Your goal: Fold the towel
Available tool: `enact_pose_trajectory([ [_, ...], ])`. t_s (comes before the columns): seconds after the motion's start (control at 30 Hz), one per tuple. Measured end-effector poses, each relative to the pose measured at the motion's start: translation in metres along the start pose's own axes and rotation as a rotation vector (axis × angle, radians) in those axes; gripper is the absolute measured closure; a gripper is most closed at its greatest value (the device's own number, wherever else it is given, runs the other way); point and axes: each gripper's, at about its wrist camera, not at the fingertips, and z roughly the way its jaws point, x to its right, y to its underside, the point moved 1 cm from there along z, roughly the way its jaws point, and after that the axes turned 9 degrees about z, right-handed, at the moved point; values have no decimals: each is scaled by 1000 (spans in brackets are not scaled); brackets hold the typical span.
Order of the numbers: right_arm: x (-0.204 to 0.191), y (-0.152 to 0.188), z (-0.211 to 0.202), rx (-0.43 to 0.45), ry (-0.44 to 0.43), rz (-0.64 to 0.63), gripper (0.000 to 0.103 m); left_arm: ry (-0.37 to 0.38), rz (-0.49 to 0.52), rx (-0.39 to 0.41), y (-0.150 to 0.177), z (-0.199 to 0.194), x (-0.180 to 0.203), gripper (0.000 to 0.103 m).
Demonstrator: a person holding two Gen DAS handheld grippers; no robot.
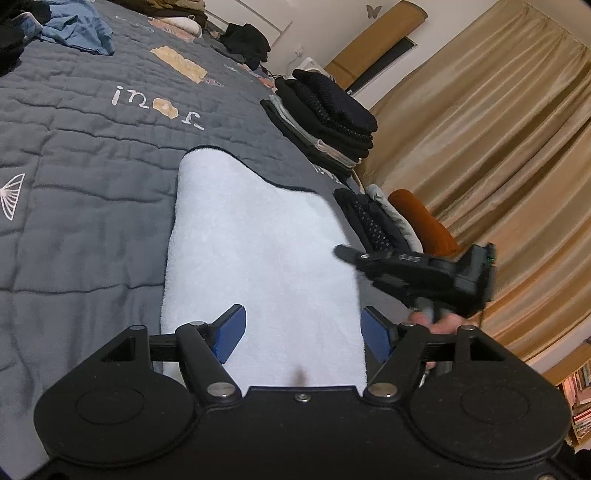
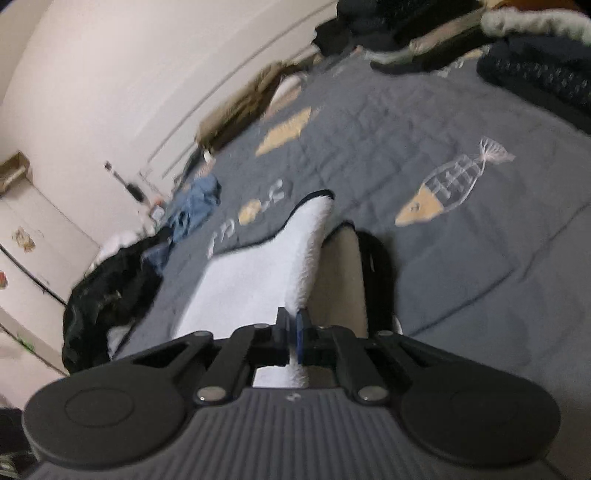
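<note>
A white towel (image 1: 258,240) with dark edging lies lengthways on the grey quilted bed cover (image 1: 92,166). My left gripper (image 1: 304,334) is open at the towel's near end. Its blue pads (image 1: 232,332) stand apart on either side of the cloth and do not press it. At the towel's right edge is my right gripper (image 1: 343,253), held by a hand. In the right wrist view, the right gripper (image 2: 295,328) is shut on the towel (image 2: 255,277), with a thin edge of white cloth pinched between its pads. That edge rises off the bed cover (image 2: 443,258).
A stack of folded dark clothes (image 1: 332,118) sits at the bed's right edge, with a smaller pile (image 1: 373,225) nearer. A blue garment (image 1: 77,29) and black clothes (image 2: 110,291) lie at the far left. Gold curtains (image 1: 480,147) hang beyond. A blurred beige and black shape (image 2: 343,280) sits beside the towel.
</note>
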Motion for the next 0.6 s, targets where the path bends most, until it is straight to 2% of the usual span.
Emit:
enact_pose_trajectory([
  [0.1, 0, -2, -10, 28, 11, 4, 100, -4, -5, -1, 0, 2, -1, 35],
  [0.23, 12, 6, 16, -30, 108, -42, 99, -14, 0, -19, 1, 6, -1, 35],
  [0.33, 19, 13, 30, -68, 143, -46, 98, -19, 3, -28, 3, 7, 0, 35],
  [0.47, 3, 6, 12, -22, 160, -67, 96, -21, -3, -17, 1, 5, -1, 34],
  [0.53, -6, 4, -2, 29, 131, -80, 94, -18, -8, -10, 1, 6, -2, 33],
  [0.6, -12, 6, -11, 33, 38, -68, 94, -11, -10, -5, 0, 6, -1, 33],
])
